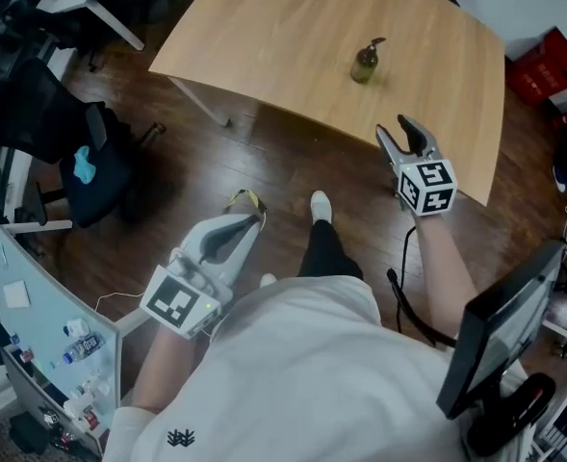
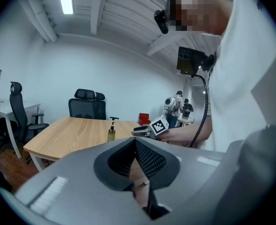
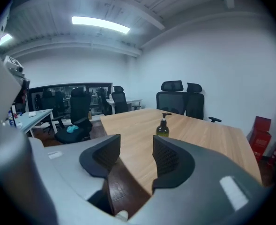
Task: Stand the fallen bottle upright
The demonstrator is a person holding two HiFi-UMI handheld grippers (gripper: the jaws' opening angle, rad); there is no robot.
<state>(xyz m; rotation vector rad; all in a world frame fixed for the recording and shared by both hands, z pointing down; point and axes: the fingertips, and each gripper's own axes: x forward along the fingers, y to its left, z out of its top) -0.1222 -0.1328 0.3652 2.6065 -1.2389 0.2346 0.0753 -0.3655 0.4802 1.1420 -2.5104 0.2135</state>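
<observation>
A dark green pump bottle [image 1: 365,63] stands upright on the light wooden table [image 1: 283,27], towards its near right part. It also shows as the bottle [image 2: 111,133] and as the bottle [image 3: 163,128]. My right gripper [image 1: 393,128] hovers at the table's near edge, short of the bottle, open and empty; the right gripper [image 3: 137,146] points at it with a clear gap between its jaws. My left gripper [image 1: 248,221] hangs low over the floor, off the table, shut with nothing in it; the left gripper [image 2: 134,142] shows its pads meeting.
Black office chairs [image 3: 181,97] stand behind the table. Another chair holds a blue cloth [image 1: 84,165] at the left. A red box [image 1: 543,65] sits at the far right, a monitor [image 1: 500,335] at the near right. A shelf with small bottles [image 1: 76,349] is at the lower left.
</observation>
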